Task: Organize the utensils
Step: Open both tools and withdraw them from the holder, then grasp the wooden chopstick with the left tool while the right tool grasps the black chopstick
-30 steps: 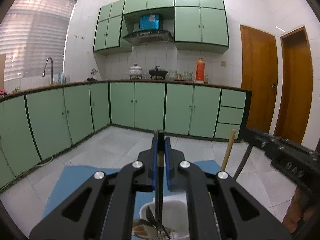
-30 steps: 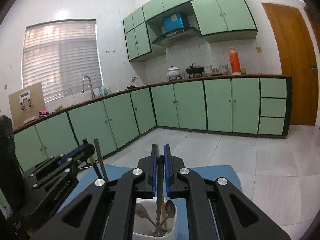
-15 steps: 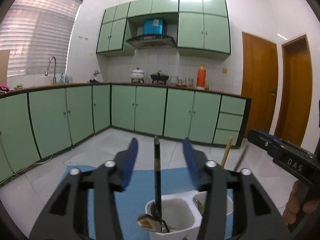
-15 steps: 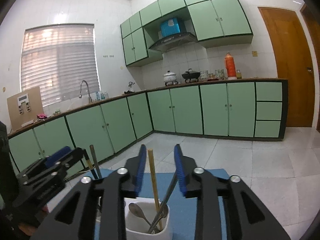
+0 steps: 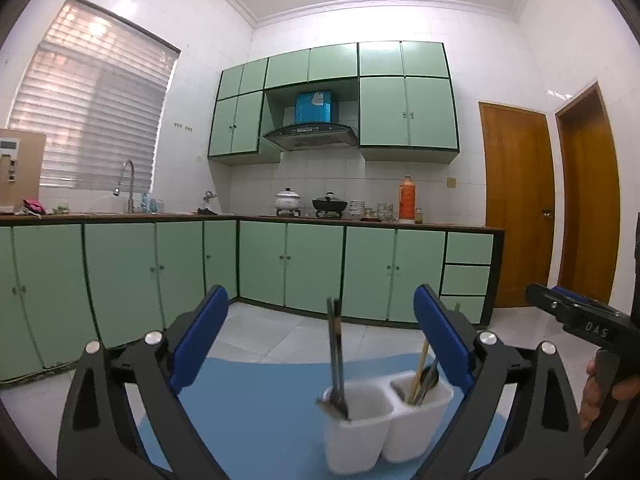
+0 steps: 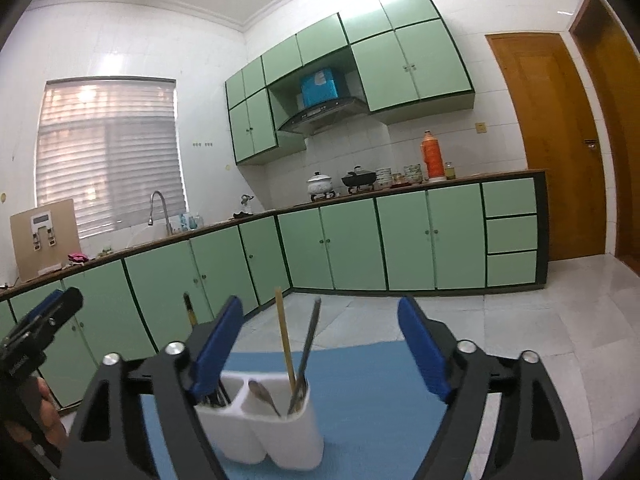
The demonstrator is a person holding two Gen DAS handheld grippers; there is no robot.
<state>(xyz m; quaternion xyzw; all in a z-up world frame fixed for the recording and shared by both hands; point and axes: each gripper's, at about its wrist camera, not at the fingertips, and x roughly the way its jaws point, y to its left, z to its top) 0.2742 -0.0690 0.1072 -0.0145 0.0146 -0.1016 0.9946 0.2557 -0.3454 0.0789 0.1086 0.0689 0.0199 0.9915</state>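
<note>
- On a blue mat (image 5: 256, 408) covering the worktop stands a white two-compartment utensil holder (image 5: 384, 428), upright, with a green-cabinet kitchen behind it.
- At far left, the left gripper (image 5: 320, 344) has its blue pads (image 5: 202, 334) spread wide and its jaws are opening; they frame the holder without touching anything, and nothing is held.
- In the holder's left compartment, dark metal utensils (image 5: 335, 356) stand nearly upright, their handles above the rim and a spoon-like bowl low at the rim.
- In the right compartment, a pale wooden chopstick (image 6: 285, 340) stands almost vertical beside a slim metal handle (image 6: 310, 336) that leans right; a spoon (image 6: 262, 394) lies tilted against the divider.
- At right, the right gripper (image 6: 320, 346) also has its jaws opening, the pads well apart with the holder between and below them; it grips nothing.
- Handling judgement: the utensils look light, stiff and thin. The metal ones are probably smooth and liable to slip or swing, so a hold partway up the handle, above the rim, seems safest.
- The holder looks like light plastic and may tip or slide on the mat if a utensil is dragged sideways against its wall.
</note>
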